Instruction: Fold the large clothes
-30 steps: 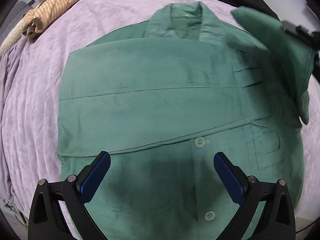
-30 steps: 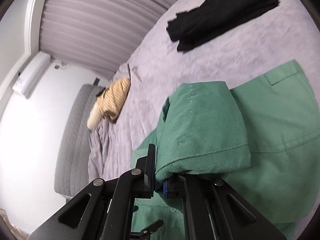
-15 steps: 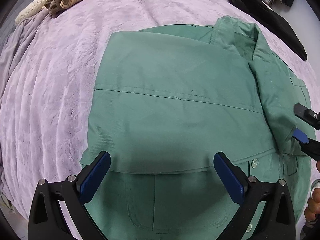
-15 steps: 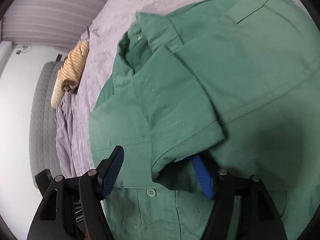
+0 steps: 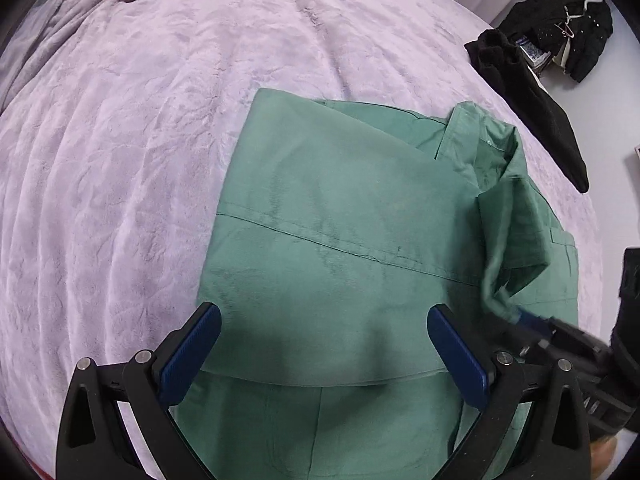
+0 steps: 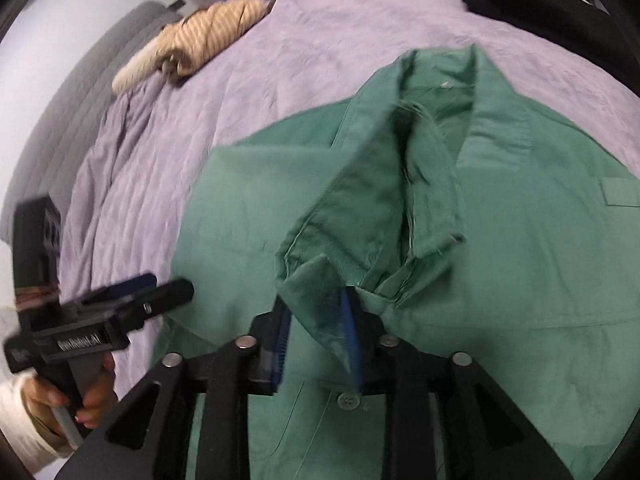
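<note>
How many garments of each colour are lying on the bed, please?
Green: 1, the shirt
Black: 1, a garment at the bed's edge
Tan striped: 1, a bundle
Total: 3

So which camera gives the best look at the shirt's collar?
The right wrist view: the collar faces the lens, open, with the neck label showing. In the left wrist view the collar sits off to the right, seen side-on and partly crumpled.
</note>
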A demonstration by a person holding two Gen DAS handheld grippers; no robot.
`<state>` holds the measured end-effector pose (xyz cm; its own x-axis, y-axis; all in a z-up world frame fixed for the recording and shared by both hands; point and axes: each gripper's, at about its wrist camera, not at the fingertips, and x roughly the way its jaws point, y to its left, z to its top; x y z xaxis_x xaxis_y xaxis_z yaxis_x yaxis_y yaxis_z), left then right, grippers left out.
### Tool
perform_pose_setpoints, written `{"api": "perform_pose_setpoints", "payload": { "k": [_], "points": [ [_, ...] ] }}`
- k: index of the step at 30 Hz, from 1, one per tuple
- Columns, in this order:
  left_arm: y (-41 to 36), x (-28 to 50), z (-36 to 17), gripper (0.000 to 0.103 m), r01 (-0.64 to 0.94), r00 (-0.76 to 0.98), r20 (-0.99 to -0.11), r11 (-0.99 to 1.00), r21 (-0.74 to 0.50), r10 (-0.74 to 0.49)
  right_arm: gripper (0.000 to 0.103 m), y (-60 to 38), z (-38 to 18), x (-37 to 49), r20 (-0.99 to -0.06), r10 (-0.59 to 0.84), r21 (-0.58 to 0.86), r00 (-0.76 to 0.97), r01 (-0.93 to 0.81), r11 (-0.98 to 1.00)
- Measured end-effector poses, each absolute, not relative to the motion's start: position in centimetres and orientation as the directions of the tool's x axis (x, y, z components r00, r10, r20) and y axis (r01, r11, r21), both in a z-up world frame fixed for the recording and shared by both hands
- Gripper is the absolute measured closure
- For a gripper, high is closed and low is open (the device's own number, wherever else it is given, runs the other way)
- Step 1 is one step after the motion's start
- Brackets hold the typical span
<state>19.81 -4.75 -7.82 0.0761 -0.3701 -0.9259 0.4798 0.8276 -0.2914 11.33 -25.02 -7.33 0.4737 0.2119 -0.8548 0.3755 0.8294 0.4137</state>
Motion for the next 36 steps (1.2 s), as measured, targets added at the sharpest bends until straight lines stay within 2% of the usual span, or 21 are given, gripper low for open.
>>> {"api": "perform_pose_setpoints", "payload": {
  "k": [1,2,6,8,13,18,21,24,27,29,30,31,32,33,34,36],
  "points": [
    [-5.1,19.7,-7.9,0.0,0.483,0.057,-0.924,0.82,-0.307,-0.379,0.052,-24.4,-7.8,11.0,-0.856,0.239,0.428,0.459,0.371,0.824],
    [-5.8,19.1,-8.0,0.0,0.491,0.039,-0.921,0.81,-0.32,-0.387,0.05,-24.1,-8.2,10.4,-0.847,0.271,0.459,0.457,0.372,0.807],
    [-9.4,17.5,-9.1,0.0,0.542,-0.066,-0.905,0.747,-0.385,-0.42,0.05,-25.3,-8.8,6.6,-0.827,0.313,0.523,0.467,0.432,0.735],
    [-11.5,16.8,-10.0,0.0,0.551,-0.107,-0.903,0.731,-0.402,-0.417,0.046,-27.0,-9.0,3.6,-0.825,0.297,0.534,0.48,0.493,0.687],
    [-16.0,17.1,-10.7,0.0,0.598,-0.095,-0.905,0.703,-0.385,-0.414,0.045,-34.0,-9.9,-7.1,-0.822,0.206,0.56,0.53,0.691,0.458],
    [-18.7,19.6,-11.2,0.0,0.6,-0.068,-0.902,0.705,-0.379,-0.427,0.045,-39.5,-8.9,-14.7,-0.814,0.039,0.562,0.58,0.767,0.311],
    [-19.5,20.2,-11.2,0.003,0.6,-0.063,-0.897,0.702,-0.384,-0.438,0.045,-42.9,-7.8,-15.2,-0.803,-0.028,0.556,0.596,0.764,0.328],
    [-19.8,20.2,-11.2,0.004,0.607,-0.056,-0.899,0.7,-0.375,-0.434,0.045,-46.9,-8.7,-12.3,-0.809,-0.03,0.539,0.587,0.762,0.359],
    [-20.2,20.1,-11.3,0.02,0.618,-0.042,-0.904,0.7,-0.358,-0.425,0.045,-50.2,-10.3,-9.0,-0.808,-0.013,0.543,0.589,0.754,0.37],
    [-19.9,20.4,-11.3,0.043,0.618,-0.042,-0.902,0.698,-0.361,-0.43,0.045,-52.0,-11.6,-7.7,-0.795,0.017,0.574,0.606,0.743,0.344],
    [-19.8,20.5,-11.4,0.064,0.619,-0.035,-0.908,0.705,-0.347,-0.417,0.045,-52.7,-12.7,-7.1,-0.779,0.05,0.606,0.625,0.731,0.313],
    [-19.6,20.8,-11.3,0.079,0.616,-0.024,-0.914,0.714,-0.332,-0.405,0.045,-53.1,-13.5,-6.7,-0.765,0.087,0.633,0.638,0.721,0.282],
    [-19.2,21.1,-11.1,0.08,0.603,-0.035,-0.907,0.715,-0.354,-0.419,0.06,-53.3,-14.3,-6.5,-0.751,0.116,0.655,0.65,0.713,0.251],
    [-18.9,21.4,-10.7,0.085,0.589,-0.04,-0.895,0.713,-0.38,-0.443,0.081,-53.4,-14.5,-6.2,-0.733,0.138,0.677,0.666,0.696,0.239],
    [-18.7,21.7,-10.3,0.085,0.587,-0.038,-0.888,0.709,-0.391,-0.458,0.098,-53.2,-14.2,-5.9,-0.726,0.152,0.685,0.671,0.684,0.25],
    [-19.0,22.1,-9.5,0.085,0.607,-0.022,-0.882,0.695,-0.386,-0.471,0.098,-52.4,-12.0,-5.6,-0.744,0.102,0.648,0.66,0.676,0.351]
  ]
}}
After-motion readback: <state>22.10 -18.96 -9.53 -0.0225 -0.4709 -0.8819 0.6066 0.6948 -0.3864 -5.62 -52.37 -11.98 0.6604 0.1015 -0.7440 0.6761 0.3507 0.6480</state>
